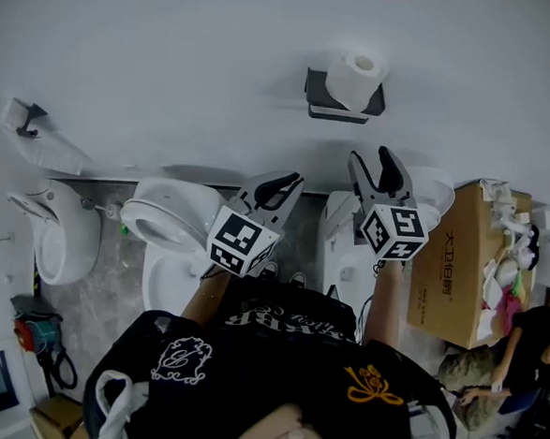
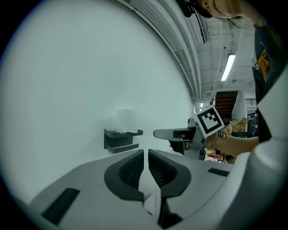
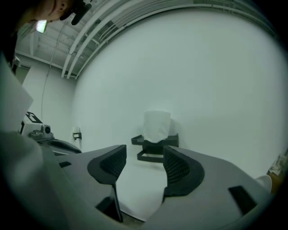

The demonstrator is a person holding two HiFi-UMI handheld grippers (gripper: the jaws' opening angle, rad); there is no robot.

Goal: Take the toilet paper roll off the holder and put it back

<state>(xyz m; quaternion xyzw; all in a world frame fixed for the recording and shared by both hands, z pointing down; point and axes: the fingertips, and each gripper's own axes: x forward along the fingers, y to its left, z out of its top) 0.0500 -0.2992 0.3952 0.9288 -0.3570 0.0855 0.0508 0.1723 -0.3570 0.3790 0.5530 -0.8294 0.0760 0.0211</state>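
Wall, plain white, fills the upper head view. Toilet below it at left. Cardboard box at far right, open-topped, with clutter inside.

Left gripper is raised toward the wall, below and left of the holder. Its jaws are all but together, with only a thin slit between the pads and nothing in it.

Right gripper is raised just under the holder and apart from it. Its jaws are spread wide and empty; its own view shows the roll beyond the gap.

Holder, dark, is fixed to the wall. Roll, white, sits upright in the holder, untouched by either gripper.
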